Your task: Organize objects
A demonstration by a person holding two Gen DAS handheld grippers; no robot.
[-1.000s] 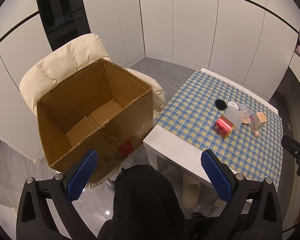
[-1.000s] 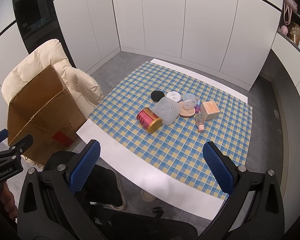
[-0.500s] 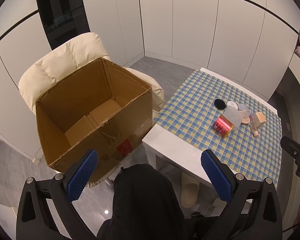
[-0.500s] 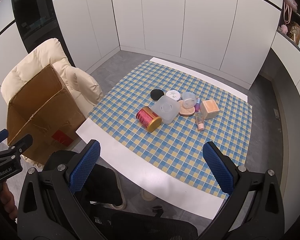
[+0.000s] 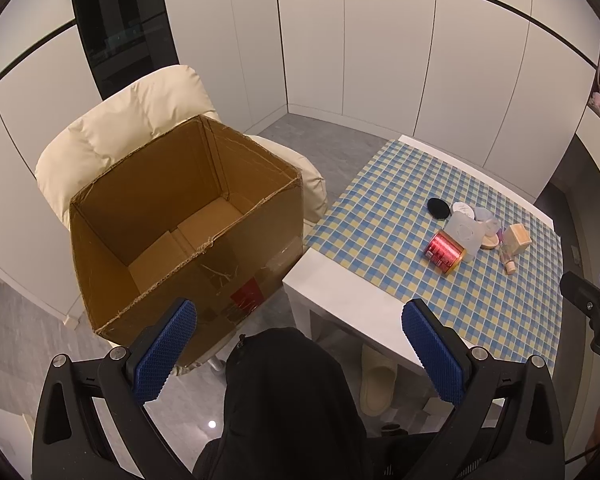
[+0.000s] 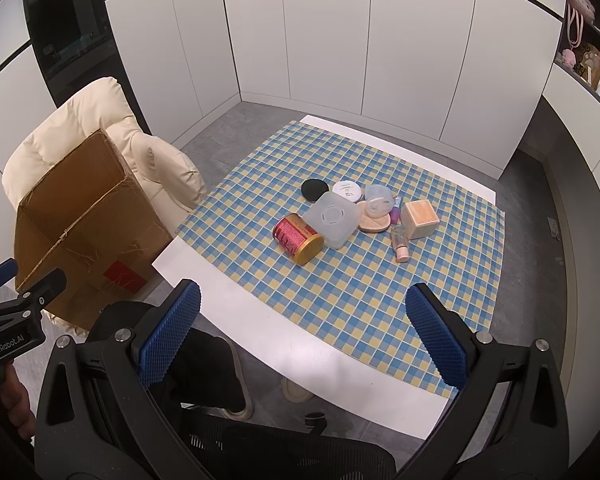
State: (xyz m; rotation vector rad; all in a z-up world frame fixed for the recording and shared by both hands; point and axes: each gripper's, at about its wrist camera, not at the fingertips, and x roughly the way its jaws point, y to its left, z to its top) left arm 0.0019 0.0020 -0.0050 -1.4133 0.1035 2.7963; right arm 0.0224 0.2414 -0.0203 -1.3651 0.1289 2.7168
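red can (image 6: 298,239) on its side; gold lid | cardboard box (image 5: 188,236) open-topped

A white table (image 6: 260,344) carries a blue-and-yellow checked cloth (image 6: 340,292) with clustered small containers (image 6: 332,220).

A cardboard box (image 5: 188,236) sits on an armchair (image 5: 132,128) left of the table (image 6: 260,320), where small containers (image 6: 332,220) cluster.

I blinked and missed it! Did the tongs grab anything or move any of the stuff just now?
No. Both tongs, left and right, are open and empty as before, barely drifting. The cardboard box is still on the chair, and the red can and other items have not moved on the checked cloth.
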